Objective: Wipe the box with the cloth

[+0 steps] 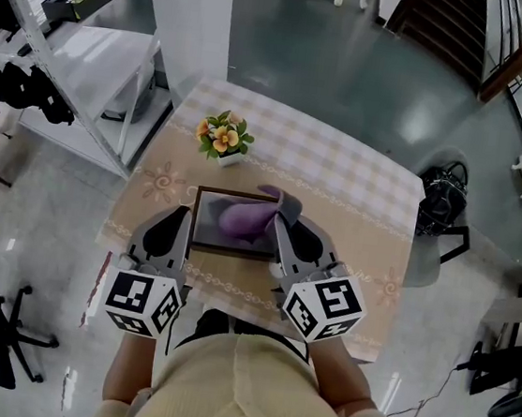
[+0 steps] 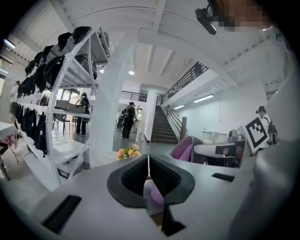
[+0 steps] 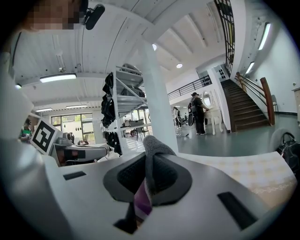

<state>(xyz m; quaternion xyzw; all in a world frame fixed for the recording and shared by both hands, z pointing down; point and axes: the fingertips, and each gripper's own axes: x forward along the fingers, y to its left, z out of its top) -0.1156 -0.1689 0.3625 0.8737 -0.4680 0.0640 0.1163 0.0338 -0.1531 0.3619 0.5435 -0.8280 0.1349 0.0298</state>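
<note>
A dark wooden box (image 1: pixel 229 250) lies on the checked table (image 1: pixel 357 196) in front of me. Inside it is a bunched purple cloth (image 1: pixel 241 217). My right gripper (image 1: pixel 277 216) is shut on the cloth's right end; in the right gripper view a grey-purple fold (image 3: pixel 152 146) sticks up between the pads of that gripper (image 3: pixel 149 176). My left gripper (image 1: pixel 188 213) sits at the box's left wall. In the left gripper view its pads (image 2: pixel 148 174) are pressed together on a thin brown edge, with the cloth (image 2: pixel 183 149) to the right beyond.
A small pot of orange flowers (image 1: pixel 222 139) stands just behind the box, also in the left gripper view (image 2: pixel 127 152). A white pillar (image 1: pixel 195 15) and a metal rack (image 1: pixel 89 68) stand at the far left. A black bag on a chair (image 1: pixel 443 202) is at the table's right.
</note>
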